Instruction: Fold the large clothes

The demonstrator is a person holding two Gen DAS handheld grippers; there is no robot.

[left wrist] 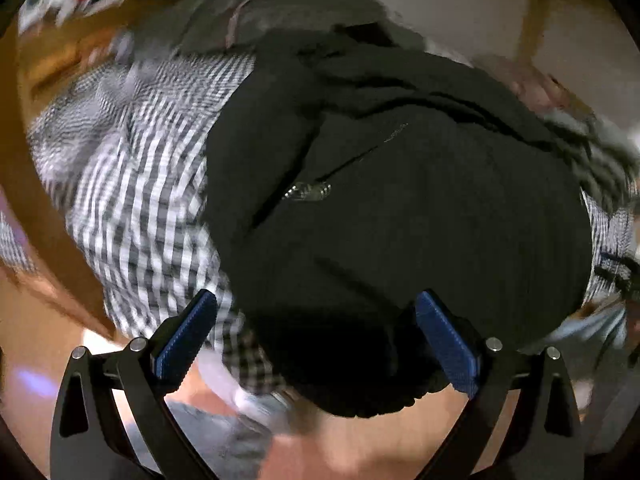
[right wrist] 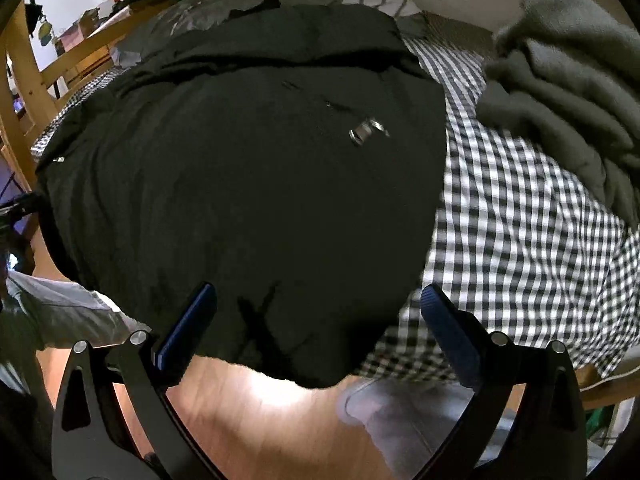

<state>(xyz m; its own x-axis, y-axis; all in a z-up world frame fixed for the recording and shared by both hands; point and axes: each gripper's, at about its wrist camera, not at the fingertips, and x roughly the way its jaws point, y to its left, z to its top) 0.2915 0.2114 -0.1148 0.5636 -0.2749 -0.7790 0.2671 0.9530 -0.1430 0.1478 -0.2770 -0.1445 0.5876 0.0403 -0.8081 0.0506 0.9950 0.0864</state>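
My left gripper [left wrist: 316,336] and right gripper [right wrist: 318,330] hover, jaws wide and empty, above the black jacket [right wrist: 248,168] overhanging the bed's [right wrist: 520,240] near edge; a shallow pinch could let it slide floorward.

Left gripper [left wrist: 316,320] spread wide, nothing between the pads. Right gripper [right wrist: 318,312] likewise wide apart, gripping nothing.
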